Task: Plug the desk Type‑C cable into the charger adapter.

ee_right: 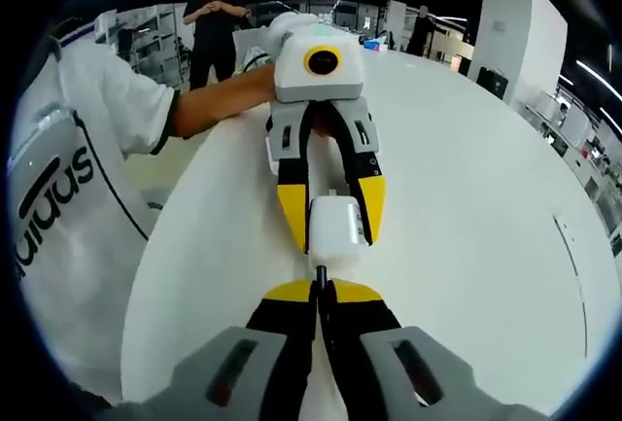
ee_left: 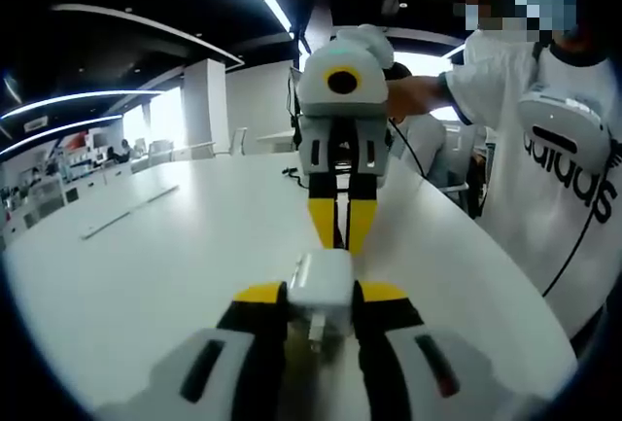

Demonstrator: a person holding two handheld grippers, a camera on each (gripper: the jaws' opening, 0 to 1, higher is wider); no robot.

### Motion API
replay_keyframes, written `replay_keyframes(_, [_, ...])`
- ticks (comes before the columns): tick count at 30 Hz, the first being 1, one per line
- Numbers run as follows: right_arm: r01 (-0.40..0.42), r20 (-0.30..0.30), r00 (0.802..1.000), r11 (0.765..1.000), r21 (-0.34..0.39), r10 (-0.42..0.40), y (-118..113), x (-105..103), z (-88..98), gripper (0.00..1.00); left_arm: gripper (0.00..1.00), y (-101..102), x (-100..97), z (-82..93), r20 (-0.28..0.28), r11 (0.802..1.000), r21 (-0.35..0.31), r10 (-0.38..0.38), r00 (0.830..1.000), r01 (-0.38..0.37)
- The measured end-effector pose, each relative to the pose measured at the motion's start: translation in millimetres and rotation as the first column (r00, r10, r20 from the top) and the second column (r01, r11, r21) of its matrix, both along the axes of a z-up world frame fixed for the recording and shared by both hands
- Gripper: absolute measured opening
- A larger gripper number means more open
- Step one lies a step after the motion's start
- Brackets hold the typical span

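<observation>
A white charger adapter [ee_left: 322,285] is clamped between the yellow-tipped jaws of my left gripper [ee_left: 321,295], just above the white table [ee_left: 175,256]. Facing it, my right gripper [ee_left: 340,228] has its yellow tips pressed together right at the adapter's far face. In the right gripper view, my right gripper [ee_right: 321,291] is shut on a thin dark cable plug [ee_right: 319,273], whose tip touches the near face of the adapter [ee_right: 334,228]. The left gripper [ee_right: 333,219] holds the adapter from the far side. The cable behind the plug is hidden by the jaws.
A person in a white shirt [ee_left: 554,168] stands at the table's edge [ee_right: 160,236], holding both grippers. Another person [ee_right: 216,22] stands far behind. A small dark item [ee_left: 292,174] lies on the table beyond the grippers. A pillar [ee_right: 520,32] stands past the table.
</observation>
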State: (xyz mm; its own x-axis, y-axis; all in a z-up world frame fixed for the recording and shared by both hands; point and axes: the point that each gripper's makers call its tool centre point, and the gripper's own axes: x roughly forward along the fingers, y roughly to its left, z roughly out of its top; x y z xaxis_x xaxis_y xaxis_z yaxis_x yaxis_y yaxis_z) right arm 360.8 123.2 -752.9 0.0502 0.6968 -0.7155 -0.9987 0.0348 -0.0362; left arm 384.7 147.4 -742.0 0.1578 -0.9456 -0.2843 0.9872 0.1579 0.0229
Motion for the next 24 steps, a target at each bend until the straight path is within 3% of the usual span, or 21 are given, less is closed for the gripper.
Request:
replay_keyframes(3, [-0.004, -0.001, 1.000, 1.000, 0.023, 0.004, 1.7, 0.8, -0.9, 0.06, 0.26, 0.0, 0.3, -0.5, -0.002, 1.000, -0.001, -0.003, 1.000, 0.003])
replay_keyframes(6, [-0.007, 0.006, 1.000, 0.999, 0.053, 0.007, 5.0, 1.1, -1.3, 0.20, 0.26, 0.1, 0.3, -0.5, -0.002, 1.000, 0.000, -0.006, 1.000, 0.006])
replay_keyframes(8, [-0.002, 0.003, 1.000, 0.997, 0.072, 0.002, 5.0, 1.4, 0.2, 0.20, 0.26, 0.0, 0.1, -0.6, -0.003, 1.000, -0.001, -0.009, 1.000, 0.009])
replay_keyframes(13, [0.038, 0.011, 0.999, 0.986, 0.164, -0.040, 2.4, 4.6, 14.7, 0.30, 0.26, -0.2, 0.2, -0.9, -0.007, 1.000, -0.004, -0.014, 1.000, 0.014])
replay_keyframes(20, [0.094, 0.037, 0.993, 0.947, 0.309, -0.111, -11.5, 3.1, 42.6, 0.44, 0.26, -0.7, 0.4, -1.1, -0.006, 1.000, -0.003, -0.012, 1.000, 0.012])
replay_keyframes(24, [0.130, 0.056, 0.985, 0.907, 0.401, -0.165, -22.8, 2.6, 63.7, 0.48, 0.26, -1.0, 0.4, -1.2, -0.008, 1.000, -0.003, -0.009, 1.000, 0.009])
